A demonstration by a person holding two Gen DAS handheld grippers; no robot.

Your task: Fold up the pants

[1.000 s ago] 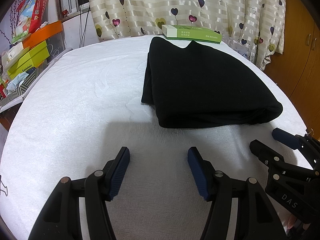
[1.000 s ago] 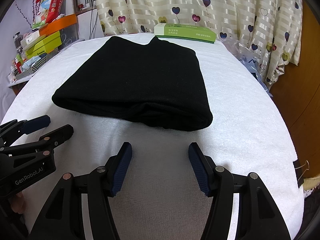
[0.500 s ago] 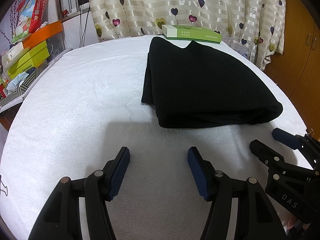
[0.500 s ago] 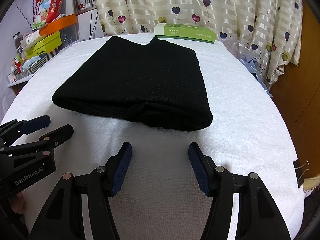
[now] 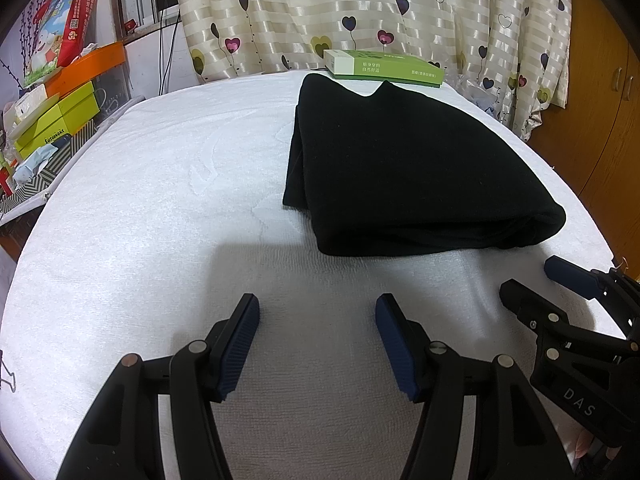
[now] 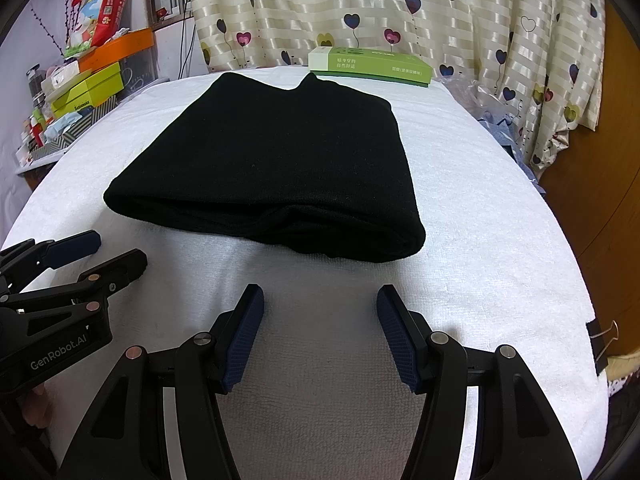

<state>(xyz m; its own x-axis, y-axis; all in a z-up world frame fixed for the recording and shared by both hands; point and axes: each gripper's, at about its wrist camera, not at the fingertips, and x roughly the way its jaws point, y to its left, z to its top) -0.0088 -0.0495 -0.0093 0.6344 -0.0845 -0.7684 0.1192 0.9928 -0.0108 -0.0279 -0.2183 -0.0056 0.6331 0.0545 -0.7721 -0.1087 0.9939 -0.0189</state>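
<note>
"GenRobot.AI" on left gripper [image 6: 120, 250] body, lower left, right wrist view | "DAS" on right gripper [image 5: 532, 280] body, lower right, left wrist view | green box [image 6: 370, 65] print too small to read

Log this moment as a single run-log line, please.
stage: pants folded | black pants in compact stack on white towel | left gripper open, empty, short of pants | right gripper open, empty, short of pants

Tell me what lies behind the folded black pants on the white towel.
Behind the black pants a green and white box lies flat on the white towel, with the heart-print curtain beyond. The pants' far edge hides part of the box's lower edge.
</note>
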